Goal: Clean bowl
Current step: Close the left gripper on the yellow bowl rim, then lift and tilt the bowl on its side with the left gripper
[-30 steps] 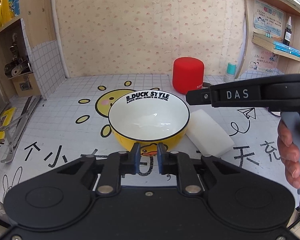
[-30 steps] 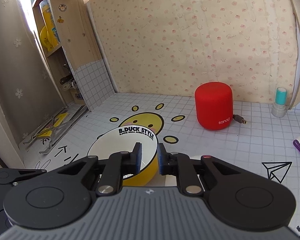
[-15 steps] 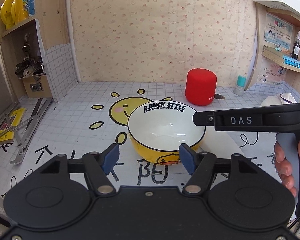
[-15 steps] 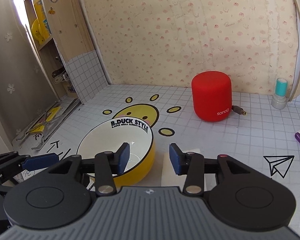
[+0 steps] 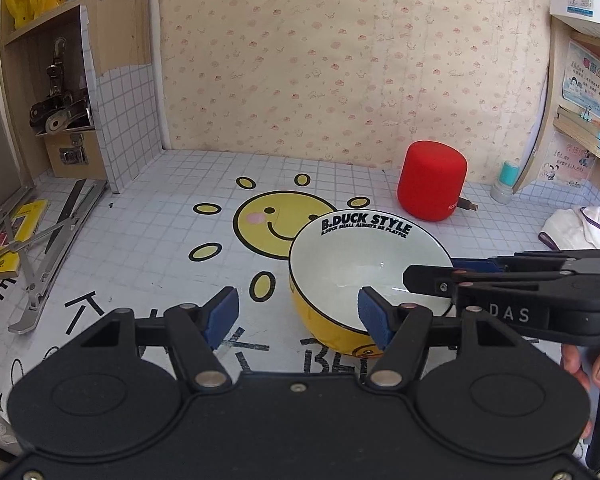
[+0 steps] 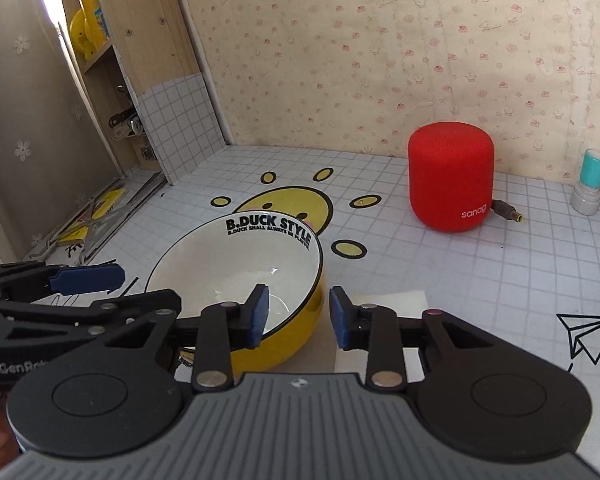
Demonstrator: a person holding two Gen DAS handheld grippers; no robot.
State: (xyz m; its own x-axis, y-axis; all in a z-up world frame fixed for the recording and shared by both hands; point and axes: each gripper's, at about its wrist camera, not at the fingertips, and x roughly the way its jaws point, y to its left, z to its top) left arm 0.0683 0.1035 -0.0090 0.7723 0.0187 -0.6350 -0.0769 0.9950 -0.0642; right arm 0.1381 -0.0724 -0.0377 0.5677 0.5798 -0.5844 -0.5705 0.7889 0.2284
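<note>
A yellow bowl (image 5: pixel 370 276) with a white inside and black "B.DUCK STYLE" lettering stands on the tiled tabletop. My left gripper (image 5: pixel 299 314) is open, its right pad in front of the bowl's near rim and its left pad over bare table. From the right wrist view, the left gripper (image 6: pixel 148 288) hangs at the bowl's left side. My right gripper (image 6: pixel 298 312) is open and its jaws are closing. The bowl's (image 6: pixel 236 272) right rim stands between them, with no pad pressing on it. A white sponge (image 6: pixel 384 300) lies under its right finger.
A red speaker (image 6: pixel 450 176) with a plug stands behind the bowl, and a teal-capped bottle (image 6: pixel 590 182) sits at the far right. A white cloth (image 5: pixel 580 228) lies right. A folded metal stand (image 5: pixel 40 248) and wooden shelves line the left. A hand (image 5: pixel 596 364) grips the right gripper's handle.
Both grippers went from shut to open, and the right one's jaws have since narrowed. The left gripper slid left, so the bowl sits further right in its view. The right gripper sank toward the bowl's right rim.
</note>
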